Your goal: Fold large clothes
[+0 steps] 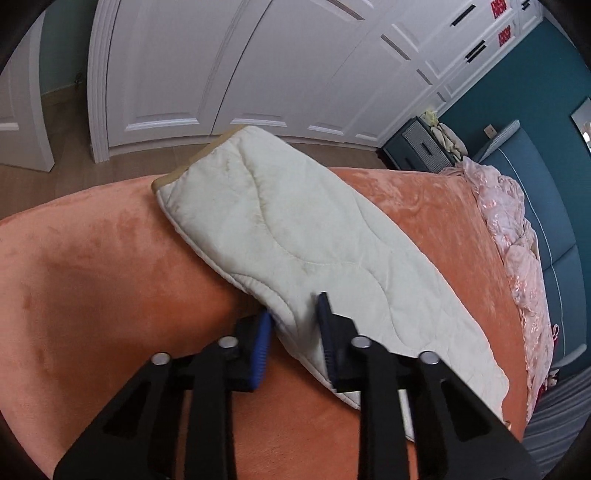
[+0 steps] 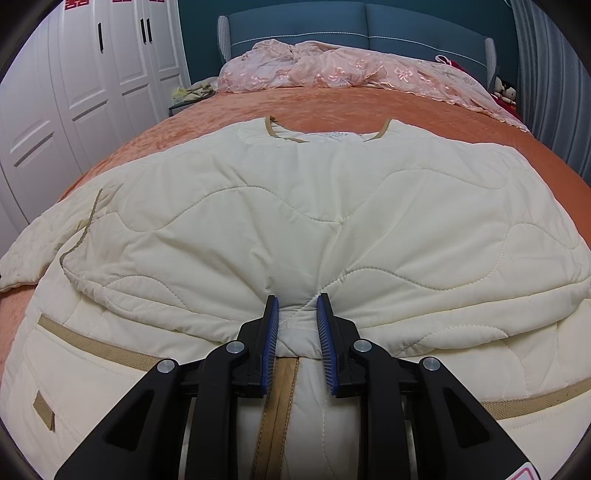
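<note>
Red double-happiness signs (image 2: 75, 4) (cropped) top wardrobe doors (image 2: 85, 62).

Cream quilted sleeve (image 1: 295, 236) between hand-held gripper (image 1: 295, 325) pads

Your left wrist camera looks down along its fingers, close over the jacket's sleeve (image 1: 295, 236). Your right one faces the headboard (image 2: 354, 29). Both share the orange bedspread (image 1: 92, 277).

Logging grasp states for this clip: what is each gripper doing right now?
Left gripper: closed on the edge of the sleeve.
Right gripper: closed on a bunched fold at the middle of the quilted jacket.
</note>
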Demonstrator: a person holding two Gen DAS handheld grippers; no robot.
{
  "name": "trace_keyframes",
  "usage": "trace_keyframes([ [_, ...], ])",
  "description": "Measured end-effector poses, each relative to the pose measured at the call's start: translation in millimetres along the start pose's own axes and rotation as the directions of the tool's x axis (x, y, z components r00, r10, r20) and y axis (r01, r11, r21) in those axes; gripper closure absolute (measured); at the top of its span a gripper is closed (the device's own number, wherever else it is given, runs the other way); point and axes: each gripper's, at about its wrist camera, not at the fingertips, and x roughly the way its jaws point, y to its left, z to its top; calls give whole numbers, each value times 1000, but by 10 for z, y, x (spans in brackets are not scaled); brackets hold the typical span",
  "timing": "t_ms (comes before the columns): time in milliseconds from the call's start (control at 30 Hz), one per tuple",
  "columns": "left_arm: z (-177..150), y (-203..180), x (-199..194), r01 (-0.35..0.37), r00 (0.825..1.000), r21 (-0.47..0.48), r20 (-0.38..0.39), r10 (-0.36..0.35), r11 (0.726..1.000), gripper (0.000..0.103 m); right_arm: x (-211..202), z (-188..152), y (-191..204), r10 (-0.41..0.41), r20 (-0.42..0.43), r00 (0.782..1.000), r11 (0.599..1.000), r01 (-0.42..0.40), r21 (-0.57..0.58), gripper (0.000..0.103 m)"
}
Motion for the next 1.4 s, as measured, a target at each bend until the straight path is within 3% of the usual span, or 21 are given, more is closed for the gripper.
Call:
trace_keyframes([
  [100,-23,-220,-159,-4,999,98,55,-2,995,96,-2,3,11,1,0,1000,1000,-1,2,81],
  [200,-35,-625,-379,35,994,199,98,-55,979,97,-5,10,5,5,3,1000,1000,-5,8,81],
  [333,-188,-1385,-853,138,973,357,123,-193,924,97,-7,19,-5,11,5,1000,1000,-11,16,82],
  [467,-645,-2390,-1442,272,928,524,80,-364,807,97,-32,46,-47,29,5,1000,999,-29,35,82],
  [567,-1234,-3077,-1768,410,878,601,-57,-475,686,97,-120,74,-112,52,18,998,996,-53,68,82],
  [700,-2147,-3687,-1942,550,813,640,-264,-519,536,94,-421,48,-275,99,56,993,982,-107,156,79],
  [767,-2505,-3831,-1895,585,798,631,-336,-500,509,90,-615,-22,-412,106,74,992,973,-119,196,78],
  [833,-2756,-3877,-1788,618,782,599,-405,-474,509,61,-776,-110,-566,107,75,991,967,-121,224,78],
  [867,-2822,-3856,-1735,630,775,579,-427,-467,517,53,-857,-159,-653,101,74,992,965,-116,236,78],
  [967,-2918,-3693,-1593,656,755,515,-457,-471,552,50,-1051,-268,-884,79,72,994,960,-95,265,74],
  [1000,-2875,-3593,-1520,650,759,500,-457,-464,572,50,-1099,-277,-965,70,75,995,958,-88,272,70],
  [1067,-2862,-3471,-1391,619,784,477,-429,-449,624,50,-1142,-248,-1115,58,74,996,954,-77,289,66],
  [1233,-2437,-2810,-814,485,851,327,-392,-350,811,50,-1031,22,-1468,54,83,995,921,-81,380,65],
  [1300,-2228,-2512,-570,430,864,231,-387,-323,873,51,-916,166,-1560,51,83,995,908,-81,410,64],
  [1400,-2028,-2178,-293,376,870,119,-386,-306,919,51,-741,331,-1658,22,71,997,894,-52,445,64],
])
